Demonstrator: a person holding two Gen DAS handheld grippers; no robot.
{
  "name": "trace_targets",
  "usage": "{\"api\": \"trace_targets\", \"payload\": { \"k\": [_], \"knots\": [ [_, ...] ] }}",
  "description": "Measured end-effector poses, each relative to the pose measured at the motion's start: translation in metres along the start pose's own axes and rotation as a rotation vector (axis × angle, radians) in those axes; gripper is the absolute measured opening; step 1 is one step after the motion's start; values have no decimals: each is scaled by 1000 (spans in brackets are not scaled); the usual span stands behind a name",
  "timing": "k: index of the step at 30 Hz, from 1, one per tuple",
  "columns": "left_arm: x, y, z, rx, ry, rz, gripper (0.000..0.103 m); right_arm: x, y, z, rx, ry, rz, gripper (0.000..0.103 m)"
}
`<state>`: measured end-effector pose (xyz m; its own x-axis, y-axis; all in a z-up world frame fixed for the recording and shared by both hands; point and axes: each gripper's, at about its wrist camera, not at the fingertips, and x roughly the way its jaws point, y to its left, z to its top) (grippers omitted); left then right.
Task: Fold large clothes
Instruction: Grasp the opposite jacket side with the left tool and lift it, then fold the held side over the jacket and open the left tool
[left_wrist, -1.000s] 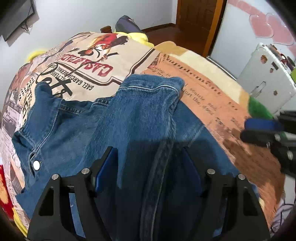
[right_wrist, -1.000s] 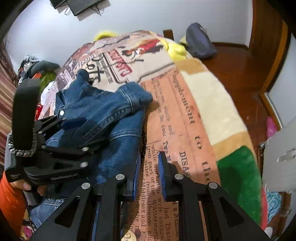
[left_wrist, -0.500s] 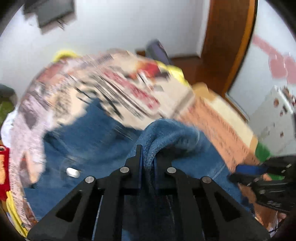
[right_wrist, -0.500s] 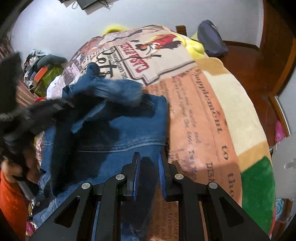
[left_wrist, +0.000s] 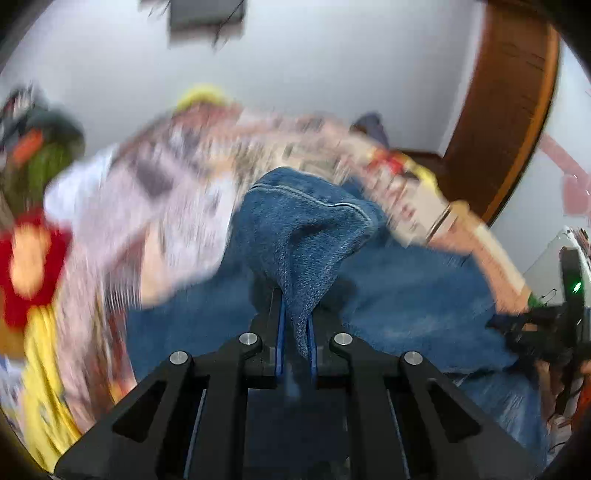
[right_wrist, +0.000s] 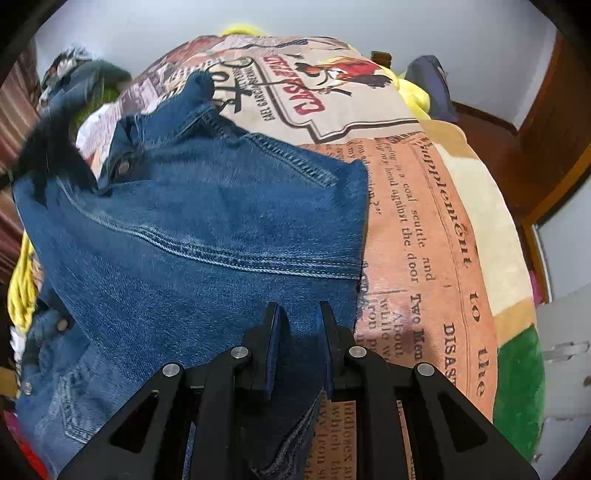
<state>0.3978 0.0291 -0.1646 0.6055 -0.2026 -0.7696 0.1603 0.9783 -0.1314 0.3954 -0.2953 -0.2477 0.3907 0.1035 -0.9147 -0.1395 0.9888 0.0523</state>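
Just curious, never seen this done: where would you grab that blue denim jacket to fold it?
By a stitched edge. The blue denim jacket lies mostly flat on the printed blanket; its free right hem suits a claw sliding in low from that side. The left claw already pinches a fold.
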Motion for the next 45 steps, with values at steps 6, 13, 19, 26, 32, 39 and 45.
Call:
{"api": "trace_targets", "payload": {
  "k": [6,13,19,26,32,39,45],
  "knots": [
    [31,53,-65,-173,156,-89,19,4,15,-6,-78,-4,-66,16],
    [18,89,-93,-250,160,-10,25,7,23,-6,-124,-5,-122,16],
    [10,118,-112,-360,168,-105,34,4,18,-7,-92,-6,-95,16],
    [20,120,-96,-367,186,-45,59,-10,5,1,-22,-3,-46,16],
    [33,109,-77,-285,150,71,29,-30,-8,7,7,-49,-45,16],
    [-23,96,-50,-177,-60,185,16,-45,-14,23,6,-99,-34,16],
    [-27,120,-58,-196,-45,290,0,-8,1,19,-27,-15,-44,16]
  ]
}}
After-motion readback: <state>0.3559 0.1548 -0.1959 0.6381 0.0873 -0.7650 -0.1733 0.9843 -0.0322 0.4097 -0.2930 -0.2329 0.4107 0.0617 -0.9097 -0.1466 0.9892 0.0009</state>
